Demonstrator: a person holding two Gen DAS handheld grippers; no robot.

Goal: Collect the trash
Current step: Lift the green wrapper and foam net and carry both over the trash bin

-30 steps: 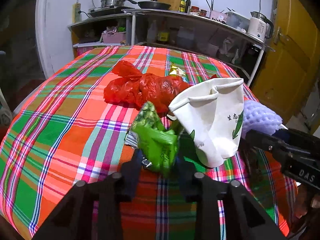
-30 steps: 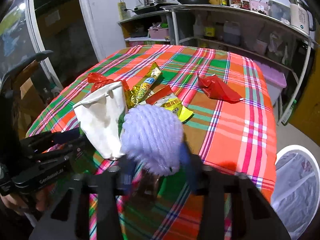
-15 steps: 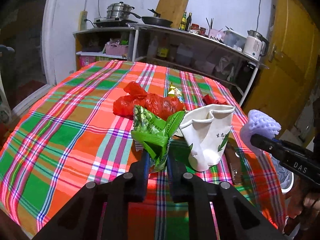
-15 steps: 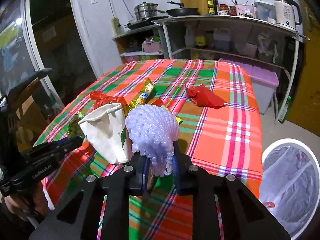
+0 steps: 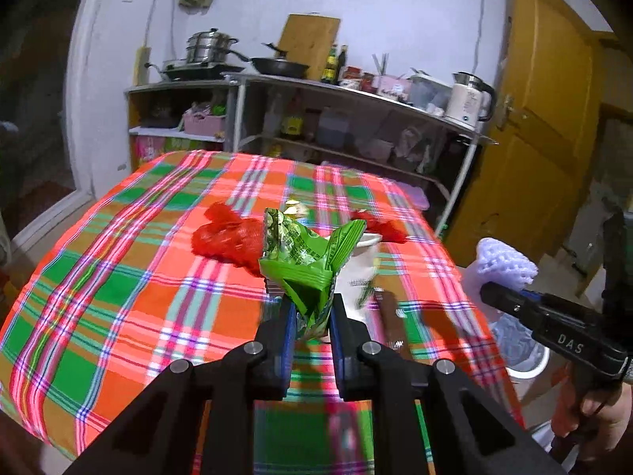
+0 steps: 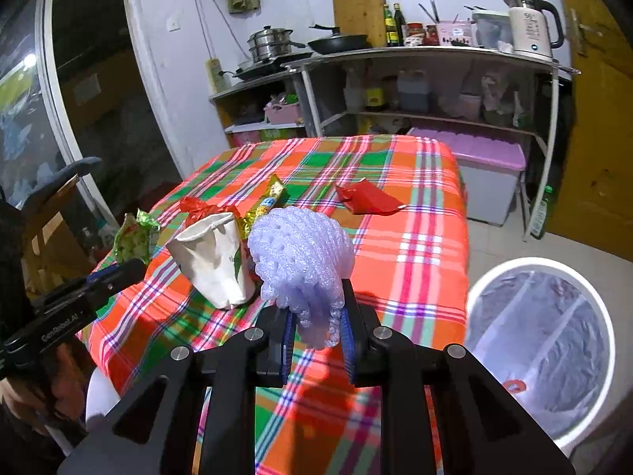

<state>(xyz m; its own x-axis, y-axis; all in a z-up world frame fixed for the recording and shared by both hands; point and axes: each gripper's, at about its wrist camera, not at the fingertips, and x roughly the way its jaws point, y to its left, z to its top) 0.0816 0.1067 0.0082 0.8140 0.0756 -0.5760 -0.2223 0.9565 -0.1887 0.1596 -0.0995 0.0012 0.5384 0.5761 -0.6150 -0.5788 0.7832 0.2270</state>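
My left gripper (image 5: 311, 316) is shut on a crumpled green snack wrapper (image 5: 304, 261) and holds it above the plaid table (image 5: 118, 277). My right gripper (image 6: 316, 316) is shut on a white foam fruit net (image 6: 300, 257), lifted over the table's near right corner; the net also shows in the left wrist view (image 5: 504, 265). A crushed white paper cup (image 6: 215, 257), a red plastic bag (image 5: 225, 235), a red wrapper (image 6: 368, 200) and a yellow snack wrapper (image 6: 267, 202) lie on the table. A white trash bin (image 6: 542, 340) with a clear liner stands on the floor to the right.
Kitchen shelves (image 6: 415, 91) with pots and a kettle (image 6: 532, 25) stand behind the table. A lilac-lidded storage box (image 6: 490, 182) sits by the table's far right. A yellow door (image 5: 554, 126) is at the right.
Both grippers have risen and pulled back from the table, carrying the green wrapper and the foam net. The right gripper has swung toward the bin, which shows more fully now.
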